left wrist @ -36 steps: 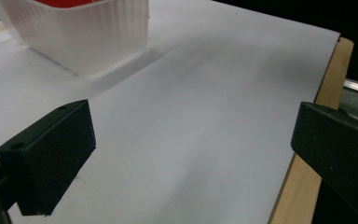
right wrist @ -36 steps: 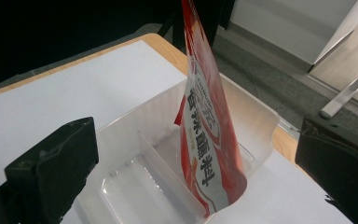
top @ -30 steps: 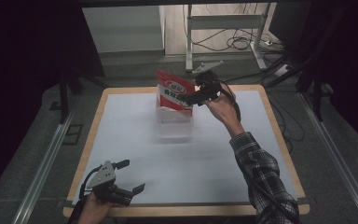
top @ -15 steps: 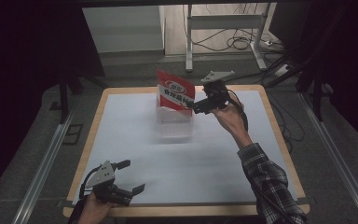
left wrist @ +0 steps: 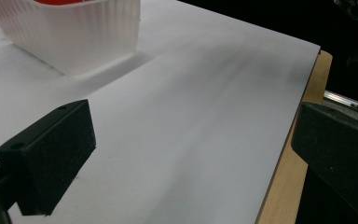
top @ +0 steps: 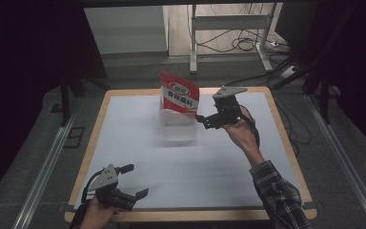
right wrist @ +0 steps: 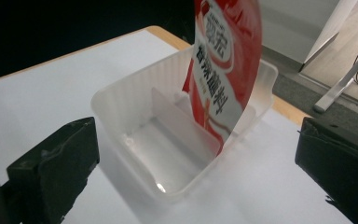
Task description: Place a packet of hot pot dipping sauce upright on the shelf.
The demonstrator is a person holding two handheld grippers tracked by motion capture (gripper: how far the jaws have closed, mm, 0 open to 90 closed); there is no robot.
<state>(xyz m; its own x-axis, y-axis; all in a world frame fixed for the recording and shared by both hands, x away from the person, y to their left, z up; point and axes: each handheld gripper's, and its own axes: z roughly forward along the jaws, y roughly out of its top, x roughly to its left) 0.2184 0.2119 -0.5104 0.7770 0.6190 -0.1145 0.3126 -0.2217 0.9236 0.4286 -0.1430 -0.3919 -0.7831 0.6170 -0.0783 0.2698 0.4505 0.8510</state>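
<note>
Both claws gape empty; right claw (top: 205, 120) just beside pouch (top: 180, 95) in tub (right wrist: 135, 116).

We see a metal stand (top: 228, 33) and loose cables (top: 248, 43) on the floor (top: 138, 67) beyond the table's (top: 286, 143) far edge.

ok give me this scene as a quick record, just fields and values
surface: white sheet on a wood-edged table
container: translucent white plastic bin, one divider inside, toward the table's far edge
contents: red and white printed pouch standing tilted in the far compartment; near compartment empty
right gripper: jaws open, held above the table just right of the bin, holding nothing
left gripper: jaws open, low at the near left edge, holding nothing
</note>
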